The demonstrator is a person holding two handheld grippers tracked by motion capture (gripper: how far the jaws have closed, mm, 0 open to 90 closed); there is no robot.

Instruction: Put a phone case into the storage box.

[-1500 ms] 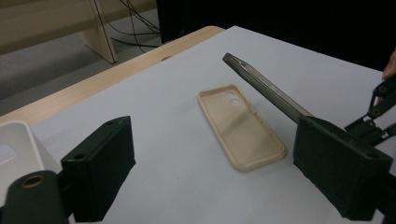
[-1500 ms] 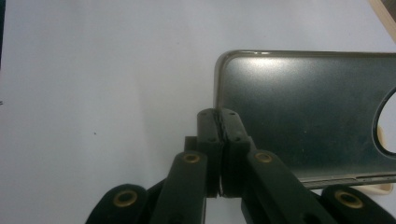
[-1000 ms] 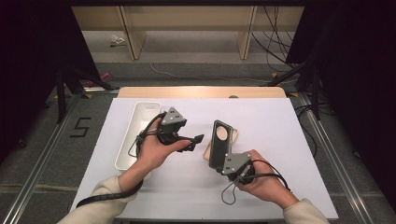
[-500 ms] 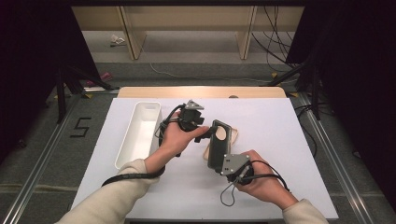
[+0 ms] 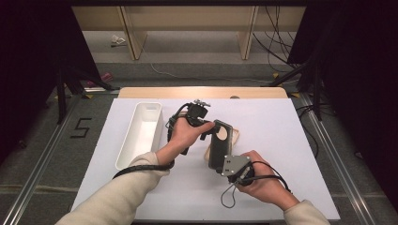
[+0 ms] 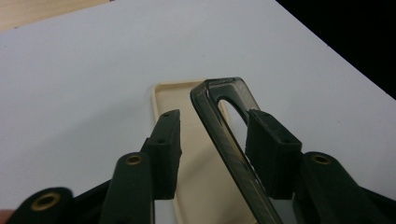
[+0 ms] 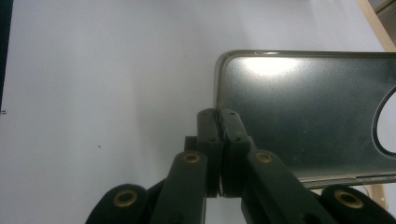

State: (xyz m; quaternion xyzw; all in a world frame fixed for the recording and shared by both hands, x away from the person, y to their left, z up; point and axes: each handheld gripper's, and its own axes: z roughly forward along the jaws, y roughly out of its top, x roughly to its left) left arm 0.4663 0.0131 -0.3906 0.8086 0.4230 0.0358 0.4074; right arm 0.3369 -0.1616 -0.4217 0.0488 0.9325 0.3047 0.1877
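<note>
Since the earlier frame, the left gripper (image 5: 212,130) swung across, its jaws closing around the dark phone case (image 5: 220,145), not yet pinching. Held above the desk (image 5: 291,140) by the clamped right gripper (image 7: 223,140), the case looked light, flexible; rims suited grasping best.

On the white table (image 5: 291,154), the tray (image 5: 141,136) sits at the left, and right of it the dark phone case (image 5: 220,143) hangs above the pale case (image 6: 196,186) lying flat.
</note>
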